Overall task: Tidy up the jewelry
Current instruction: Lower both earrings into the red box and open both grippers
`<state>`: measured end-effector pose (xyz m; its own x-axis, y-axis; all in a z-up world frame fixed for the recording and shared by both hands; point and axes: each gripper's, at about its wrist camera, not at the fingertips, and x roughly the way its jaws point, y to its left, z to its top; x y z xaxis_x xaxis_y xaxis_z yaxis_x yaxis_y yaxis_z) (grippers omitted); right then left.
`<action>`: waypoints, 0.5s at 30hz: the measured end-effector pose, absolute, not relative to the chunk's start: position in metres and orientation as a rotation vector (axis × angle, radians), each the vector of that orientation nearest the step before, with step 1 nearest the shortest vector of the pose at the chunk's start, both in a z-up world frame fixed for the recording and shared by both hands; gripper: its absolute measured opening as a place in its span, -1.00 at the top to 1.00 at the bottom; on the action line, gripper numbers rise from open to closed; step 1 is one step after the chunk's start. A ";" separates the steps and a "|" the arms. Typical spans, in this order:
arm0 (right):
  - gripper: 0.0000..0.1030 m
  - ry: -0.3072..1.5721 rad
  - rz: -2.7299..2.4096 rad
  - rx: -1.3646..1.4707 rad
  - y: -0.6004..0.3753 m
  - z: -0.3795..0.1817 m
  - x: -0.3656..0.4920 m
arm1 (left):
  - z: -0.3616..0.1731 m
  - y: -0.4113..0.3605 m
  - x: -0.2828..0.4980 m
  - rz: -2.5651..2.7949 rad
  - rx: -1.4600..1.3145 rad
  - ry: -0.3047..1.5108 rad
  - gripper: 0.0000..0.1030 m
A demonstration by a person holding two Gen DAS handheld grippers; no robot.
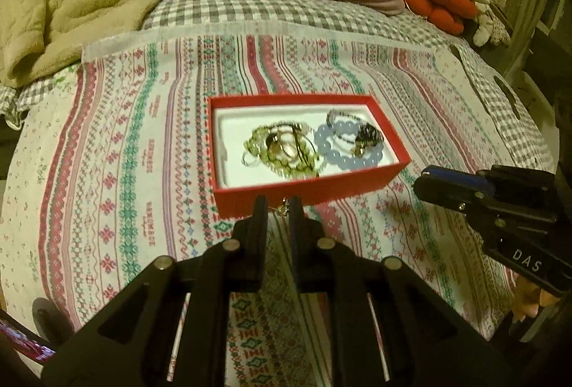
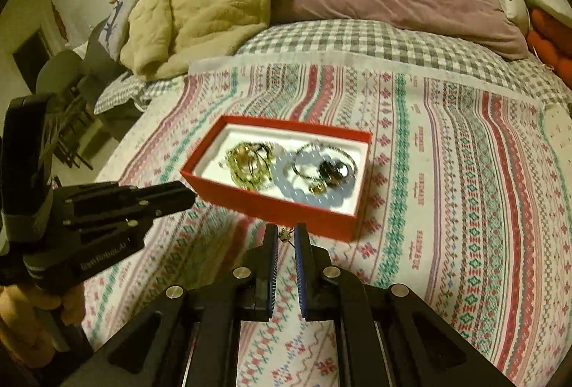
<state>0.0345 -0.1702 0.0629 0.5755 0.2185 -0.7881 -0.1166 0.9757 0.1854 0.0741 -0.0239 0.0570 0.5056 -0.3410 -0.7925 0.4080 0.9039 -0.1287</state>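
Both black two-finger grippers, left (image 1: 278, 208) and right (image 2: 286, 236), pinch small gold trinkets (image 2: 284, 235) just short of the open red rectangular cardboard jewelry box (image 2: 304, 213) lying crosswise ahead.

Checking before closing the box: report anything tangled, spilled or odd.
In the red box the jewelry lies in one overlapping heap, unsorted. A small gold piece hangs between the right gripper fingers. Nothing spilled.
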 end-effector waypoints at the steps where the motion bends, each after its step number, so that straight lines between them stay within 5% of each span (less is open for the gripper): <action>1: 0.82 0.934 0.196 0.126 -0.169 0.064 0.037 | 0.058 -0.024 0.075 -0.451 0.077 0.933 0.75; 15: 0.82 0.948 0.173 0.193 -0.165 0.056 0.070 | 0.053 -0.032 0.097 -0.426 0.062 0.905 0.75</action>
<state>0.0700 -0.1654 0.0562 0.5717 0.2311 -0.7872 -0.0622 0.9690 0.2393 0.0970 -0.0323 0.0531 0.5404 -0.3327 -0.7728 0.3841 0.9148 -0.1252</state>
